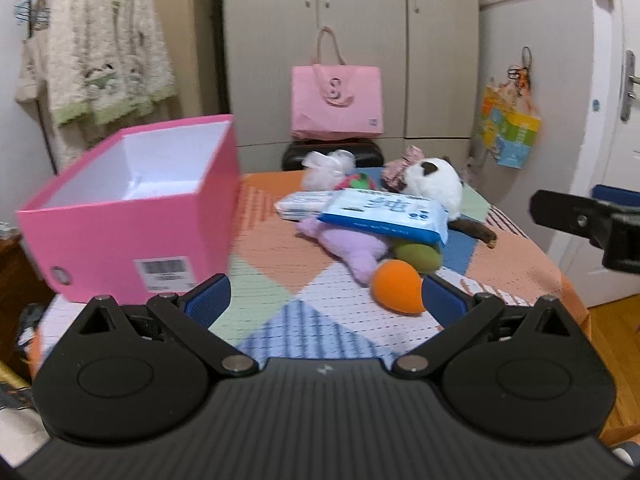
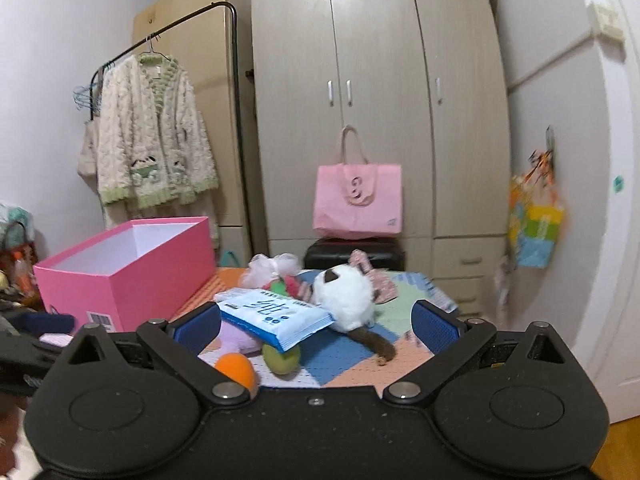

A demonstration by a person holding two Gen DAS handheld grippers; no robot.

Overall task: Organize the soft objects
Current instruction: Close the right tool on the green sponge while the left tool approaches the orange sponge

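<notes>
A wardrobe [image 2: 376, 100] is seen at the back, with a fleece jacket [image 2: 154, 132] hung on a rack to its left. A worktop [image 1: 280, 292] covered by a patchwork cloth is seen in front of it. A pink bag [image 2: 357, 200] is stood on a dark stool [image 2: 354, 254] behind the worktop.

A pink box [image 1: 132, 216] is placed open on the left part of the worktop; its white inside appears empty as far as can be seen.

The soft things are piled right of the box, apart from it. A white plush [image 2: 346, 300] with a dark ear and a brown tail is laid at the right of the pile. A blue tissue pack [image 1: 386, 214] is rested across a purple plush [image 1: 356, 250] and a green toy [image 1: 418, 258]; a second pack [image 1: 306, 202] is partly covered by it. A white puff [image 1: 326, 168] is laid at the far edge. An orange ball [image 1: 398, 286] is set nearest, just beside the purple plush.

The left gripper [image 1: 326, 300] is held released above the near worktop, nothing between its pads; the ball is just inside its right pad in view. The right gripper [image 2: 318, 326] is likewise spread wide and empty, aimed at the pile.
</notes>
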